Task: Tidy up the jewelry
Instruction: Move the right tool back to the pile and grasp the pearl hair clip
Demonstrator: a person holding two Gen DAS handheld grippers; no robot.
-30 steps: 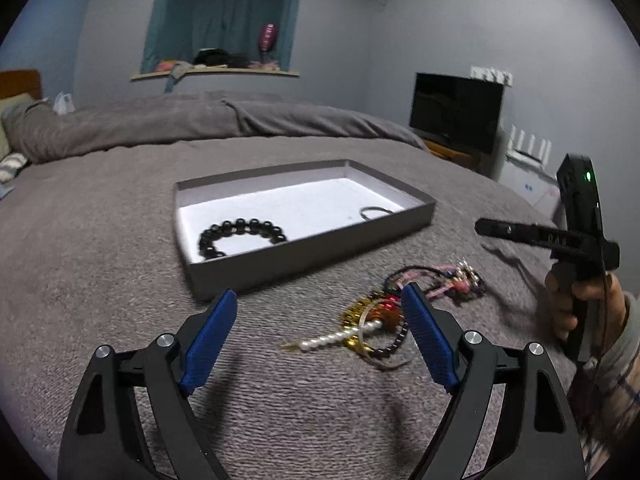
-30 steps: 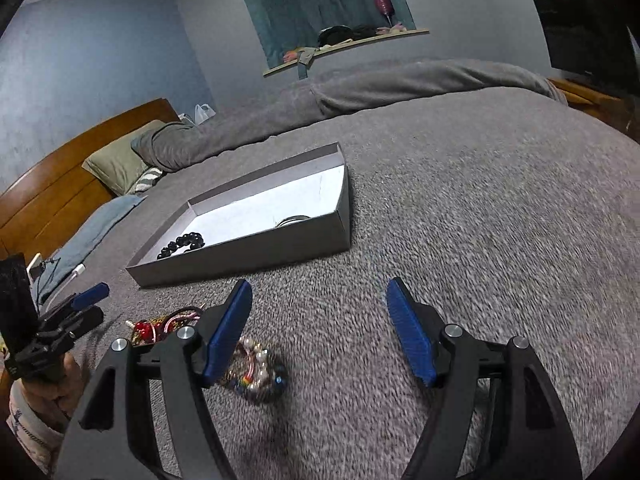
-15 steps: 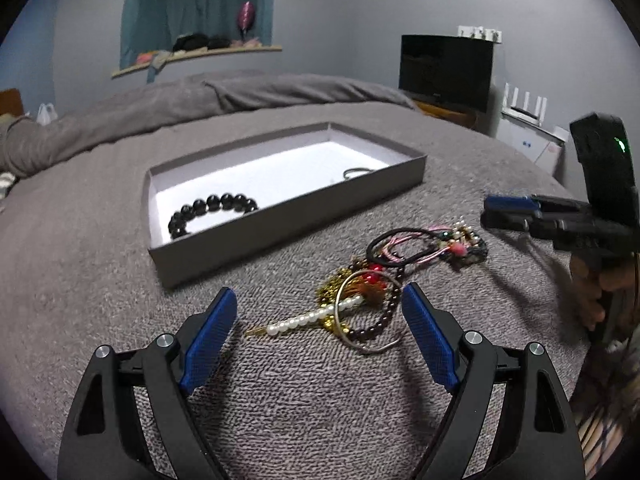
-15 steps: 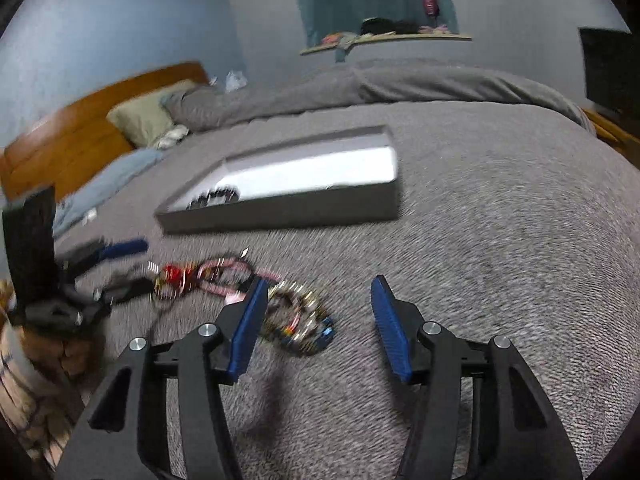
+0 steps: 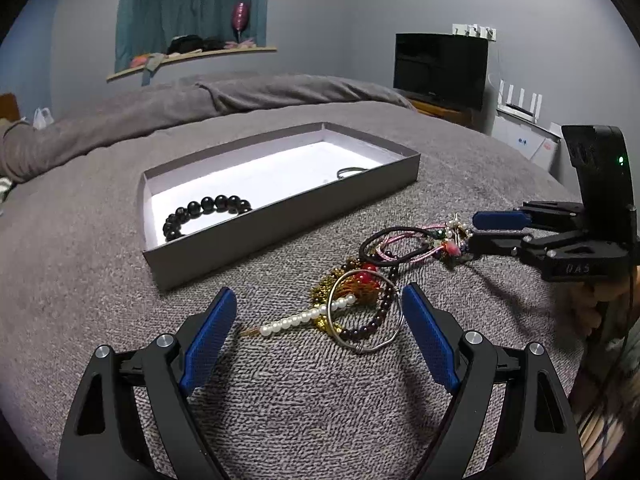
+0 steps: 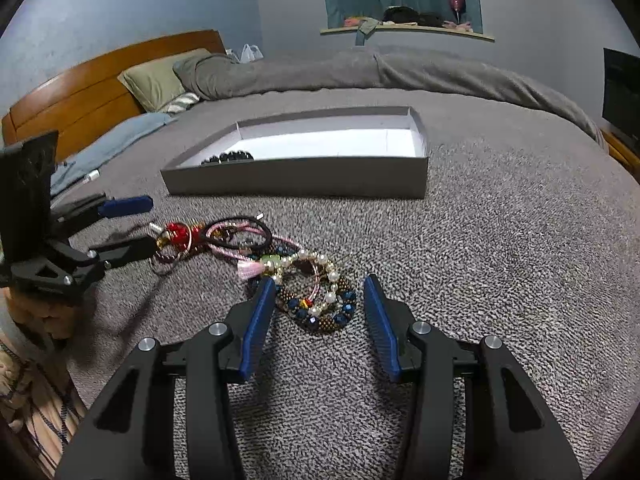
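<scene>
Step in hand: pick phase, both tools lined up over the loose pile, nothing gripped yet.

Left gripper (image 5: 318, 314) is spread wide, jaws empty. Right between its pads: a silver wire bangle (image 5: 363, 312) lying over a dark garnet-coloured bead bracelet (image 5: 370, 322), with a pearl-bead pin (image 5: 302, 317) sticking out toward the left pad. Just ahead of that, a gold chain clump with red beads (image 5: 362, 282), then a black hair tie (image 5: 394, 246) tangled with pink cord.

Right gripper (image 6: 319, 306) is also parted, nothing held, straddling a stack of beaded bracelets (image 6: 320, 300) in blue, bronze and pearl; pink tassel (image 6: 250, 270) just forward-left of it.

Farther ahead of both: the grey shallow box (image 5: 280, 220) on the grey bedspread (image 6: 500, 240). It holds a black bead bracelet (image 5: 206, 212) at its left end and a thin ring or hoop (image 5: 350, 171) at the right, too small to identify.

Next move, my read: drop, close on one piece only, lift clear. Pieces overlap, so the risk is dragging a neighbour along. Pick the bangle by its rim.

Writing: embossed marking on the right tool's body in the left view, looks like "UAS", not sure. No other legible text.
</scene>
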